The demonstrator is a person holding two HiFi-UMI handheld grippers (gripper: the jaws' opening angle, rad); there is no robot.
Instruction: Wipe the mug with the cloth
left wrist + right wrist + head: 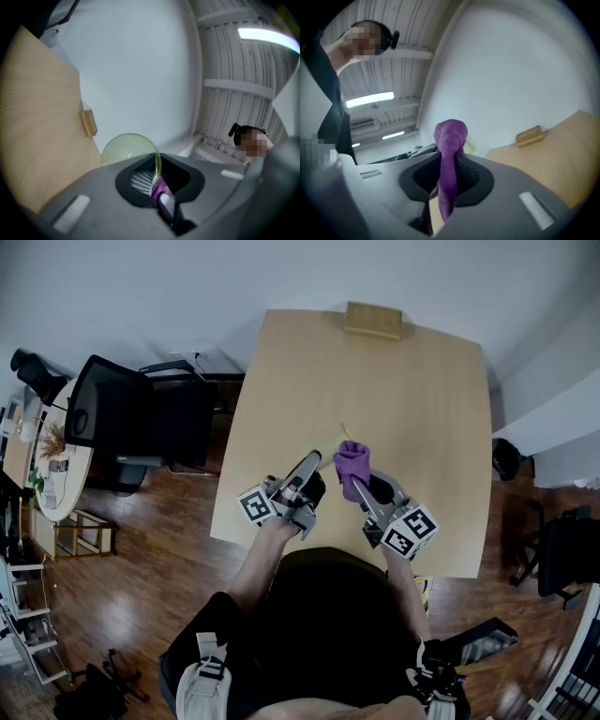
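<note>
I hold a clear, yellow-green glass mug (129,149) on its side above the table, its wall pinched in my left gripper (157,183). The head view shows only a faint green rim of the mug (342,431) ahead of the left gripper (317,474). My right gripper (361,486) is shut on a purple cloth (352,463), which bunches up above its jaws. In the right gripper view the cloth (450,140) stands out of the right gripper (446,183) and hangs below it. A strip of purple cloth (161,186) shows right beside the mug's wall.
The light wooden table (422,399) lies under both grippers, with a small wooden block (373,321) at its far edge. A black office chair (131,413) stands left of the table. A person's body fills the near side.
</note>
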